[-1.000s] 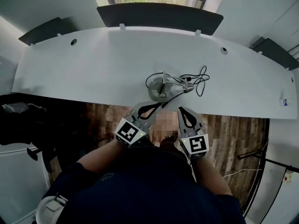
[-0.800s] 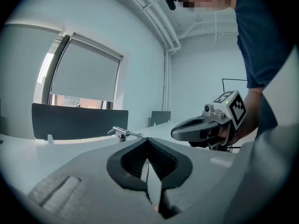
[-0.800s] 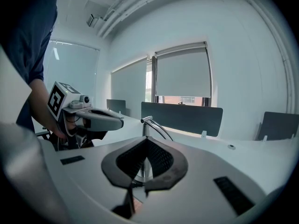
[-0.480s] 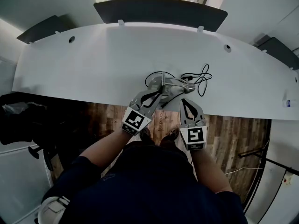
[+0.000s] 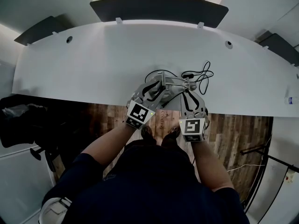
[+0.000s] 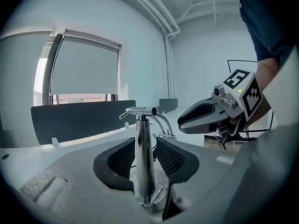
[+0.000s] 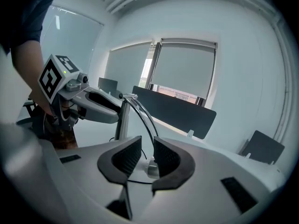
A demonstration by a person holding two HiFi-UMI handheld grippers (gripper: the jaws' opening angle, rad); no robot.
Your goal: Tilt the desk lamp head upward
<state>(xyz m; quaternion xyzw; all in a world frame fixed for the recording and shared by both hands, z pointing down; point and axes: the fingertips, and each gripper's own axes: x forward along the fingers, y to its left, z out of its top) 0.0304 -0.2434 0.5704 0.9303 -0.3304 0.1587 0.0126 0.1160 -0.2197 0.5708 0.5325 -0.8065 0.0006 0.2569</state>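
A chrome desk lamp stands near the white desk's front edge, its thin arm curving from the post to a small head. My left gripper has just been opening, and its jaws now stand open on either side of the lamp post without pressing on it. My right gripper has also just been opening. It is open a little, and the small silver lamp head shows in the narrow gap between its pads. The curved arm rises behind them.
The lamp's black cable lies coiled on the desk to the right of the lamp. A dark screen panel runs along the desk's far edge. Wood floor lies below the near edge, where the person stands.
Both grippers have moved forward from over the floor to the lamp. The left jaws have spread around the post, and the right jaws have parted slightly at the lamp head.
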